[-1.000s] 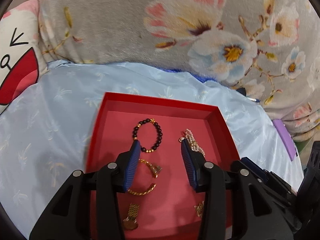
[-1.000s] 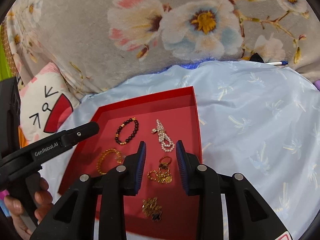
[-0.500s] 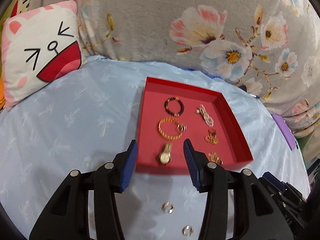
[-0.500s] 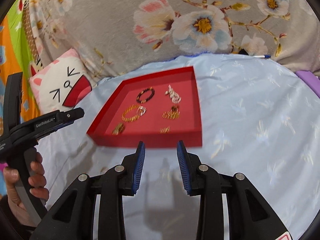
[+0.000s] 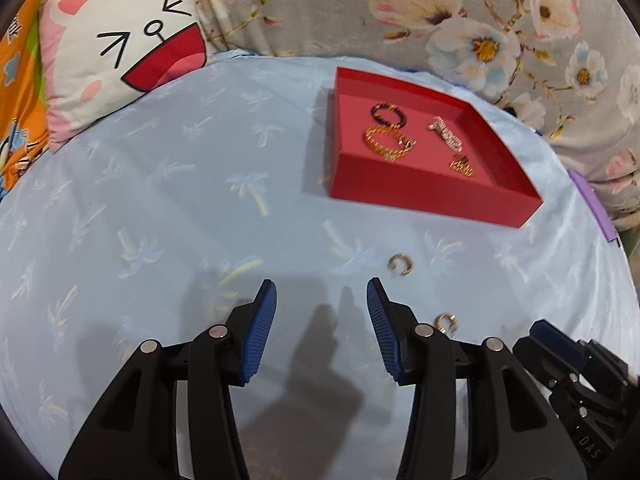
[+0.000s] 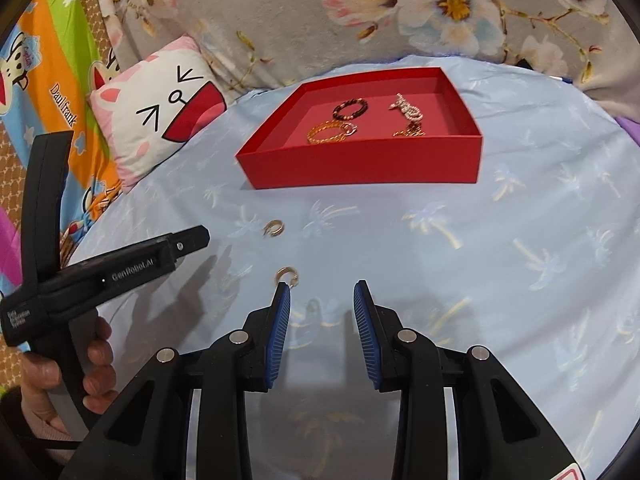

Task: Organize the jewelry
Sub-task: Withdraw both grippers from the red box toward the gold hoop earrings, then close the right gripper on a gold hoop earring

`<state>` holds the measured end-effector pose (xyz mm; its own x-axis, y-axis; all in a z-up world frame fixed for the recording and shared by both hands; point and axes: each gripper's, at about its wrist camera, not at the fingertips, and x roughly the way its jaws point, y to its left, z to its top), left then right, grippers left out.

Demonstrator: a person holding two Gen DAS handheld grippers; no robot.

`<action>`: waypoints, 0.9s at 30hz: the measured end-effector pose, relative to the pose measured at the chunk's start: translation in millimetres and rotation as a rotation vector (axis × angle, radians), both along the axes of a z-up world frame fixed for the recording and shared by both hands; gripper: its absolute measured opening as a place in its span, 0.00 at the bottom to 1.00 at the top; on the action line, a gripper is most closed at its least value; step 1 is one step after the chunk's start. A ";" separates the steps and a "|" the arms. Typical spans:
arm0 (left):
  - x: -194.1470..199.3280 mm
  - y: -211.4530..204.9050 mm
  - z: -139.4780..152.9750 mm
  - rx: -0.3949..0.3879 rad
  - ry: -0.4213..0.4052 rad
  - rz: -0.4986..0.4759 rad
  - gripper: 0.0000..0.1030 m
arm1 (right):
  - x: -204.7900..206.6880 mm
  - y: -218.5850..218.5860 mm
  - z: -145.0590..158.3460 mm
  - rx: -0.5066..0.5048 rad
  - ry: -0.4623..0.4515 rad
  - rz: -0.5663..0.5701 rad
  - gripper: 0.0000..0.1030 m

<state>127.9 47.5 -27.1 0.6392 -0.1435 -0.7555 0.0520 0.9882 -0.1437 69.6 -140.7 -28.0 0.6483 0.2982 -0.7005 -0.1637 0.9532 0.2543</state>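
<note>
On the blue cloth [image 5: 168,200], short of the red tray [image 6: 360,164], two rings [image 6: 273,228] lay loose; my left gripper [image 5: 322,292] and right gripper [image 6: 322,294] hung part-open, empty.

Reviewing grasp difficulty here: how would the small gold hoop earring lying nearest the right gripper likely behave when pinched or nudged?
The gold hoop earring looks thin and small, so probably light and easily flicked aside by a pad. It lies flat on the blue cloth, so a pinch may catch fabric too. Its shiny round metal might slip between the ribbed pads of the right gripper, whose jaws stand apart and empty.
</note>
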 end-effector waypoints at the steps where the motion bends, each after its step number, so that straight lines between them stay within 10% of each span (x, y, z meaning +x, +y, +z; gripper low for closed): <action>1: -2.6 1.6 -2.2 0.002 0.003 0.004 0.44 | -0.6 2.6 -1.3 -0.001 0.002 0.003 0.32; 27: -27.3 19.5 -22.4 0.033 0.004 0.038 0.45 | 26.9 33.1 -22.1 -0.040 0.054 0.013 0.42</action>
<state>100.7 67.0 -49.4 0.6404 -0.0942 -0.7623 0.0140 0.9937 -0.1111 96.5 -107.6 -50.1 0.6052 0.2776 -0.7461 -0.1632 0.9606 0.2250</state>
